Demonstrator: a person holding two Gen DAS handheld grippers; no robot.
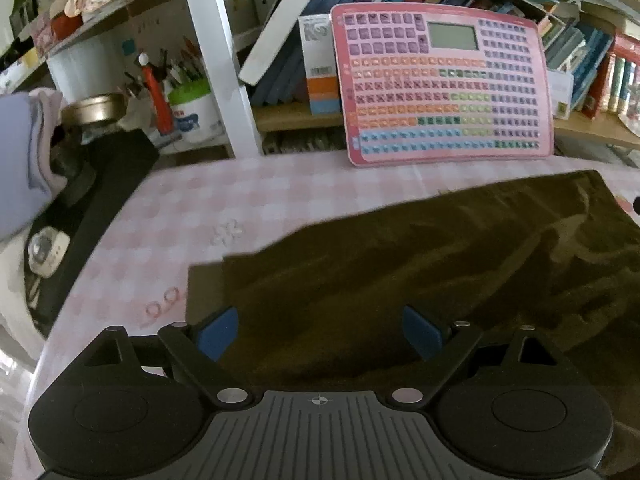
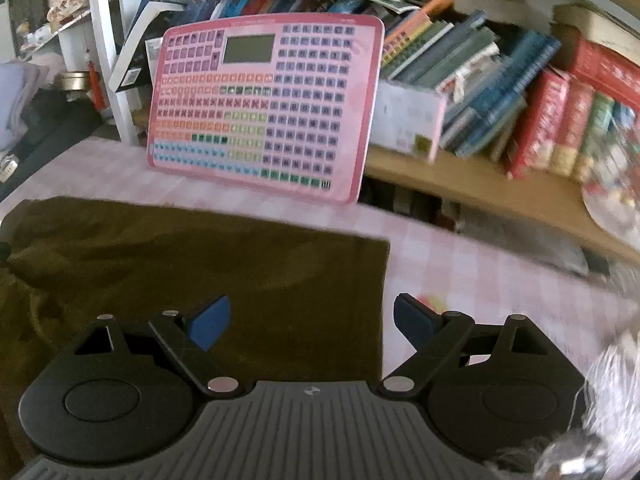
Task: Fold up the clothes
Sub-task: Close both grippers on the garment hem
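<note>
A dark olive-brown garment (image 1: 420, 264) lies spread flat on the pink checked tablecloth (image 1: 240, 208). My left gripper (image 1: 320, 332) hovers open over its near left part, blue pads wide apart, nothing between them. The same garment (image 2: 200, 264) fills the left and middle of the right wrist view, its right edge running down near the centre. My right gripper (image 2: 312, 324) is open above that right edge, its left pad over the cloth and its right pad over the bare tablecloth (image 2: 480, 272).
A pink chart board (image 1: 444, 80) leans against bookshelves (image 2: 520, 100) at the table's far edge. A black object (image 1: 100, 184) with a metal tin and a person's lilac sleeve (image 1: 24, 168) are at the far left. A shiny wrapper (image 2: 616, 400) sits at the lower right.
</note>
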